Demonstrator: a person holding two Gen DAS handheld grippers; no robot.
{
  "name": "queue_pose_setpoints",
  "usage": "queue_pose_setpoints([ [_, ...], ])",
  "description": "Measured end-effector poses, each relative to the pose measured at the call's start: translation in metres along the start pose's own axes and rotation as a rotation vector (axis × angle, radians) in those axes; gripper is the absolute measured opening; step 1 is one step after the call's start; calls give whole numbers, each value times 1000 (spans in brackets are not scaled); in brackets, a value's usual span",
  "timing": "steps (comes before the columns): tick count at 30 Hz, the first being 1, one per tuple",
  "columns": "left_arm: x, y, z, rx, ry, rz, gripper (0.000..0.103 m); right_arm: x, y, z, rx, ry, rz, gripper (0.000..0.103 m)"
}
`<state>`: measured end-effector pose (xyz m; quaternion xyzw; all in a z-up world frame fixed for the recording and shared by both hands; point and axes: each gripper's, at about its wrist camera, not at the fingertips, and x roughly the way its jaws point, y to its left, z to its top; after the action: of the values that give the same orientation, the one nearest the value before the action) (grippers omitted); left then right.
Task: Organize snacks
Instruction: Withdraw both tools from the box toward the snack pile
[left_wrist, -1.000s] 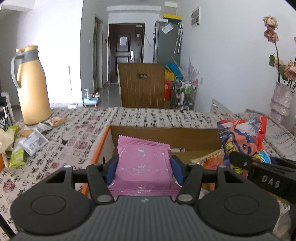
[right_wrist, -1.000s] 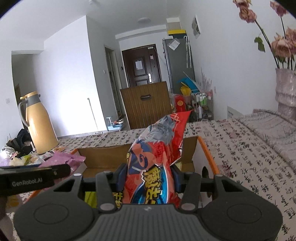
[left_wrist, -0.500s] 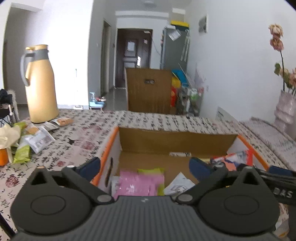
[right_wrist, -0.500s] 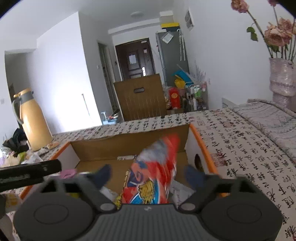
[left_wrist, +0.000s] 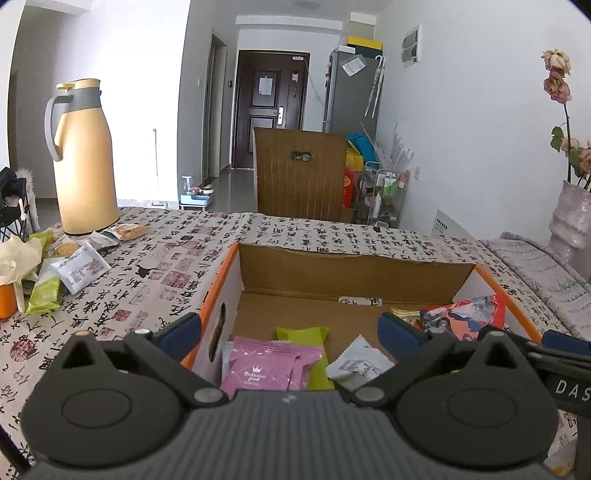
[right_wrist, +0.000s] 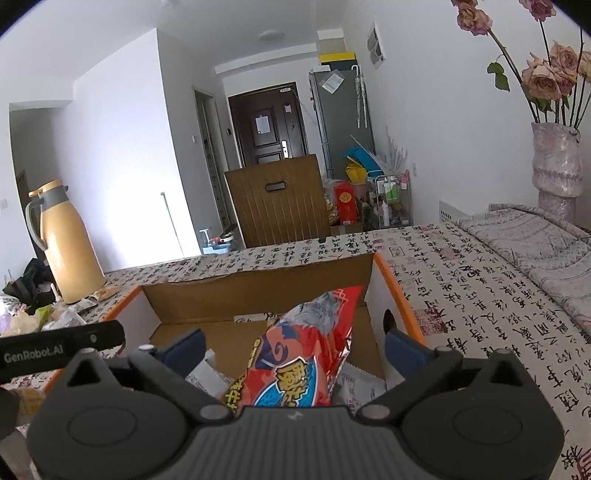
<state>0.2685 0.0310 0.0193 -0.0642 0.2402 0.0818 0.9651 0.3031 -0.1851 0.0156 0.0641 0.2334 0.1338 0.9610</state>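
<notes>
An open cardboard box (left_wrist: 354, 271) (right_wrist: 258, 291) with orange edges sits on the table. Inside it lie a pink snack packet (left_wrist: 267, 369), a green packet (left_wrist: 312, 345), a white packet (left_wrist: 356, 365) and a red-and-blue snack bag (left_wrist: 465, 319) (right_wrist: 306, 350). My left gripper (left_wrist: 290, 332) hangs open over the box's near left part, above the pink packet and not touching it. Over the near right part my right gripper (right_wrist: 293, 345) is open too; the red bag stands between its blue pads without contact.
Loose snack packets (left_wrist: 77, 264) lie on the patterned tablecloth left of the box, by a tall yellow thermos (left_wrist: 83, 158) (right_wrist: 64, 243). A vase of dried roses (right_wrist: 554, 162) stands at the right. A wooden chair back (left_wrist: 301, 173) is behind the table.
Both grippers went from shut to open. The pink packet dropped from the left one into the box. The red bag slipped from the right one and settled lower in the box.
</notes>
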Motion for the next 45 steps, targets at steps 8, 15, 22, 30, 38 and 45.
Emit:
queue_pose_setpoints([
  [8,-5,-2,0,3,-14,0,103,-7,-1,3,-3,-18,-3,103],
  [15,-12,-2,5,-9,-20,8,103,-16,1,8,-15,-22,-4,103],
  [22,-27,-4,8,0,-17,9,103,-35,4,16,-33,-45,-3,103],
  [30,-54,-4,2,19,-19,9,103,-61,2,8,-48,-36,-8,103],
  [38,-77,1,-17,37,2,10,103,-88,-6,-13,-65,-3,-27,103],
  [45,-91,10,-38,41,30,21,103,-105,-15,-36,-66,40,-43,103],
])
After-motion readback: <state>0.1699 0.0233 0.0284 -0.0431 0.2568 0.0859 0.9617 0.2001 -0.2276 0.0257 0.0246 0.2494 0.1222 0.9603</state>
